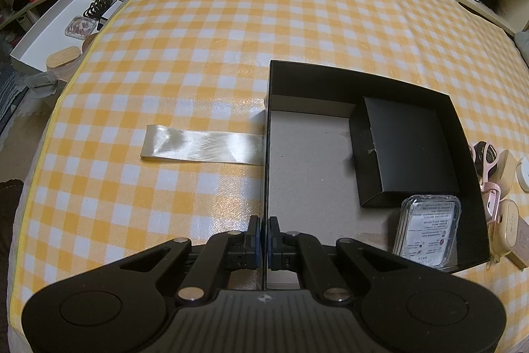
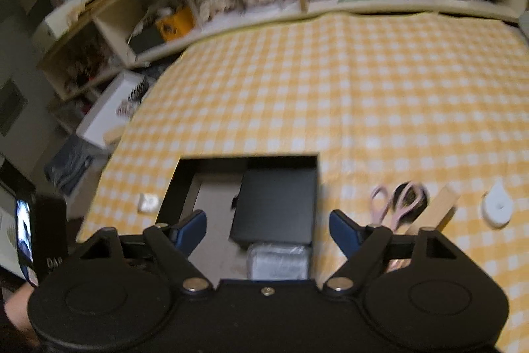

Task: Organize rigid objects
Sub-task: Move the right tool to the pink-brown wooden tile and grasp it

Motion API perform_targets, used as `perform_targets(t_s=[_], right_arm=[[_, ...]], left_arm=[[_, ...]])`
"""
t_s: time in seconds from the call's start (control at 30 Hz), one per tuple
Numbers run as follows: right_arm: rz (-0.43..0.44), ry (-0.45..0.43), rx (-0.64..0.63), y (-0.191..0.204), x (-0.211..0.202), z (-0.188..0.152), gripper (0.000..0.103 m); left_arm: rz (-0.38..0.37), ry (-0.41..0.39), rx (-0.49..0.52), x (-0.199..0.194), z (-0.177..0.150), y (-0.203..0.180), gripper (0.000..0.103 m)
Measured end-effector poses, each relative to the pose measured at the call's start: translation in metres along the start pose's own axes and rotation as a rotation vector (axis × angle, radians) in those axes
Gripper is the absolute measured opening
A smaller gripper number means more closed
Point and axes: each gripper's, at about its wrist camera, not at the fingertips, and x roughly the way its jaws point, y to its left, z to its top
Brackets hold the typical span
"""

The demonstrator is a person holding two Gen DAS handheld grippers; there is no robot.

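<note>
your left gripper (image 1: pixel 263 240) has its jaws pinched narrow on the near left wall of the black box (image 1: pixel 267 134), steadying it. your right gripper (image 2: pixel 267 230) has its jaws wide with nothing between the pads; it hangs above the box's near right corner, over the clear plastic case (image 2: pixel 279 260) that already lies there in front of the small black inner box (image 2: pixel 276 204). the things left to sort lie on the checked cloth (image 2: pixel 380 88) to the right of the box, outside its wall: pink scissors (image 2: pixel 396 202), a wooden block (image 2: pixel 436 207) and a white round piece (image 2: pixel 497 207). so the right hand is the nearer one, and the left looks best kept on the wall. the scissors lie with their long axis running roughly away from you, handles far, though that view is blurred. a sideways shift right, with the jaws spanning across the blades, seems the likely next move.
</note>
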Motion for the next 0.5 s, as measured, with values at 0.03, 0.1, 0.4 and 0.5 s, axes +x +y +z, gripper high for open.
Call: perform_targets(t_s=[0.03,0.1,0.4,0.5], right_arm=[[-0.013,-0.015,0.008,-0.008,-0.005,0.002,0.086],[-0.048,-0.036,0.021,-0.022,-0.011,0.006,0.089],[-0.227,-0.017,0.117,-0.105,-0.012,0.002,0.101],[-0.280,0.026,0.162,-0.128,-0.005,-0.009,0.103]], left_arm=[[0.000,0.000,0.000,0.000,0.000,0.000,0.004],[0.000,0.000,0.001,0.000,0.000,0.000,0.004],[0.001,0.000,0.002,-0.001,0.000,-0.001,0.004],[0.001,0.000,0.001,0.000,0.000,-0.001,0.004]])
